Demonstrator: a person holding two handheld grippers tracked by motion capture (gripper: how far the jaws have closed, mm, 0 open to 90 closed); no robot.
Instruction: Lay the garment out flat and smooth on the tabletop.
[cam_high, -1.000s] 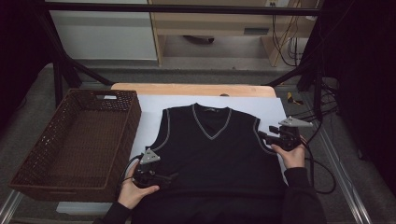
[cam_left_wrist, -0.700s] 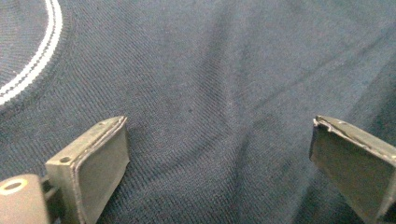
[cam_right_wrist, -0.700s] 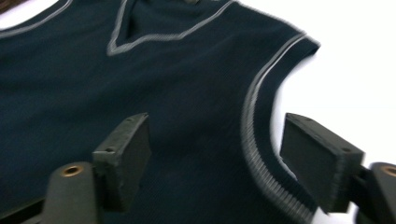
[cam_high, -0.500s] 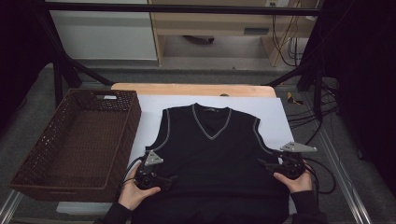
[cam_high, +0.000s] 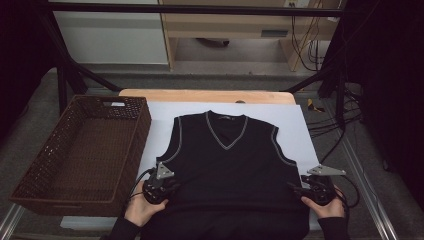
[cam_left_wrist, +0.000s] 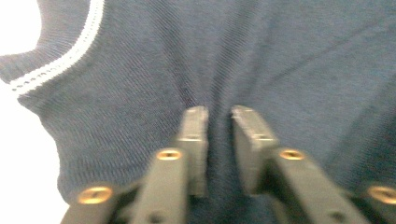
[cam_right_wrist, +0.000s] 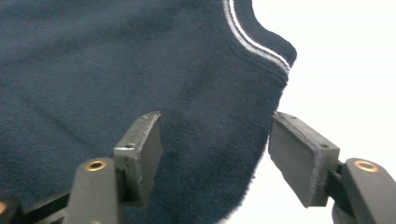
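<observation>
Knitwear lies flat on the white sheet (cam_high: 310, 145) over the table: a dark sleeveless vest (cam_high: 227, 165) with pale trim at neck and armholes, front up, hem toward the person, with the brown wicker basket (cam_high: 30, 185) just beside it on the left. The left gripper (cam_high: 167, 187) sits at the vest's left side seam below the armhole, and the left gripper view shows its jaws having just closed, nearly together with a ridge of the knit gathered between the pads (cam_left_wrist: 196, 135), so it is pinching the vest. The right gripper (cam_high: 300, 189) is at the opposite side edge; in the right gripper view its jaws stand apart, straddling the fabric edge with one pad (cam_right_wrist: 140, 149) over the knit and the other over the bare sheet, having just been narrowing but not yet pressing. The step in hand looks like taking hold of both sides before lifting or folding. To do it well, the right jaws should slide a little further in over the edge so both pads meet cloth, then close fully before either hand rises. Matching the two grips at the same height below the armholes should keep the vest level, and lifting both together should avoid dragging the sheet or skewing the hem.
</observation>
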